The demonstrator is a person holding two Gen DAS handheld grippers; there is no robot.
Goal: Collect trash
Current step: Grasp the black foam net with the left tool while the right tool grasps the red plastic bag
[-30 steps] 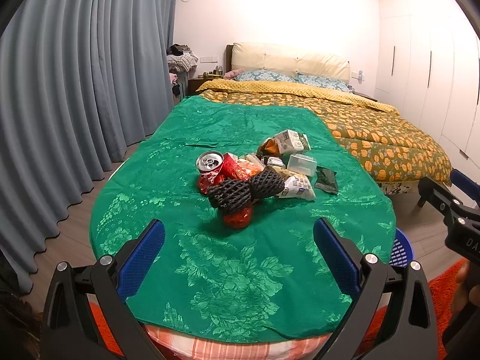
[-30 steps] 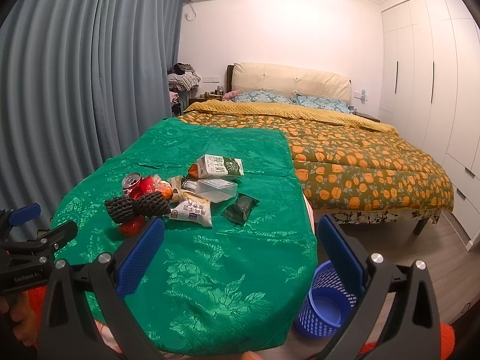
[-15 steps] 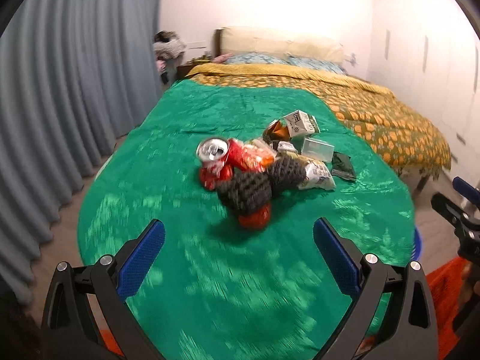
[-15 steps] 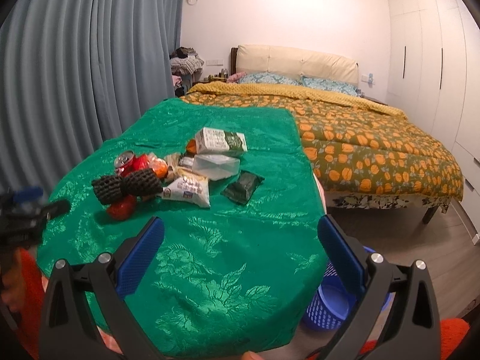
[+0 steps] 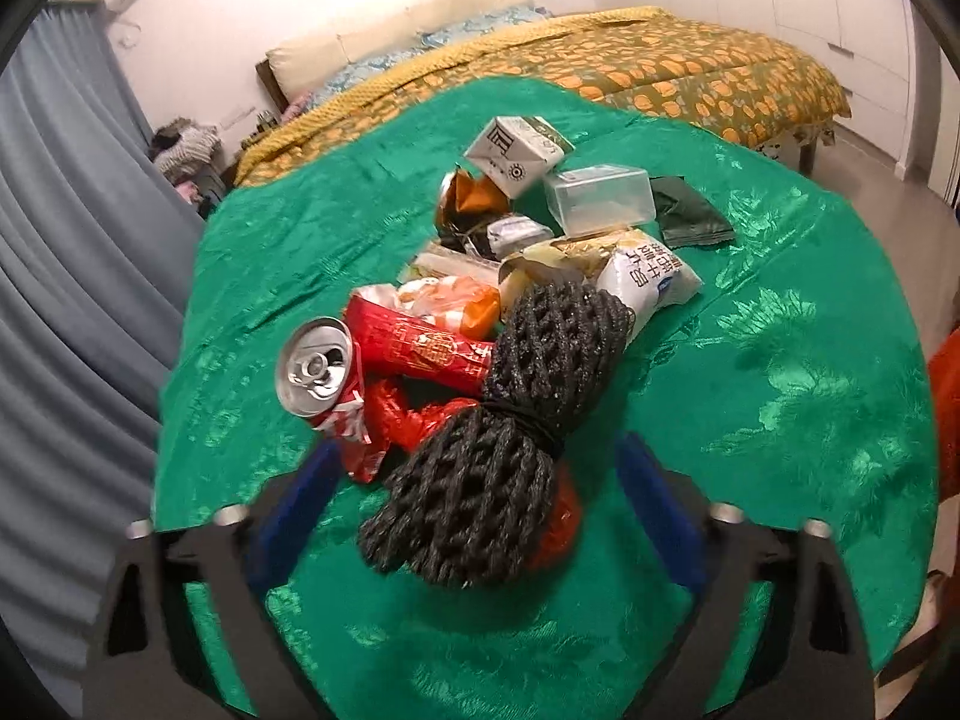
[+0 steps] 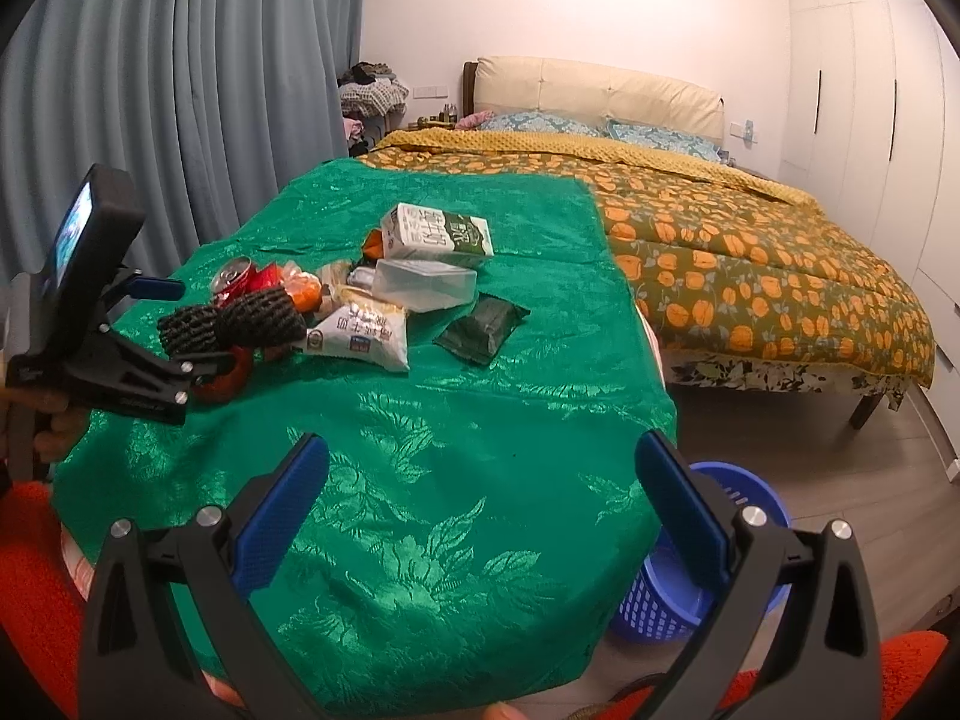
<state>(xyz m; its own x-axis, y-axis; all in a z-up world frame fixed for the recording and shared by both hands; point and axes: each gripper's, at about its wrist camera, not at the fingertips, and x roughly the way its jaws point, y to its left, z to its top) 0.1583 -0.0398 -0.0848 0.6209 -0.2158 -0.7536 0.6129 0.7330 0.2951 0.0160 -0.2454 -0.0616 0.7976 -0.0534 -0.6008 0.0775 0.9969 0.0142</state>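
Observation:
A pile of trash lies on a table with a green cloth (image 5: 750,396). A black foam net bundle (image 5: 480,468) lies nearest, over a red wrapper (image 5: 558,522). Behind it are a crushed red can (image 5: 318,366), snack bags (image 5: 648,282), a clear plastic box (image 5: 600,198), a milk carton (image 5: 516,150) and a dark green packet (image 5: 690,213). My left gripper (image 5: 474,504) is open, its fingers on either side of the net bundle's near end; it also shows in the right wrist view (image 6: 174,330). My right gripper (image 6: 480,510) is open and empty over the table's near right edge.
A blue mesh waste basket (image 6: 708,546) stands on the floor by the table's right side. A bed with an orange-patterned quilt (image 6: 750,264) is behind the table. Grey curtains (image 6: 180,90) hang at the left. An orange rug (image 6: 36,570) lies underfoot.
My left gripper has moved forward and down to the pile, so the net bundle now lies between its fingers. My right gripper has shifted slightly closer to the table.

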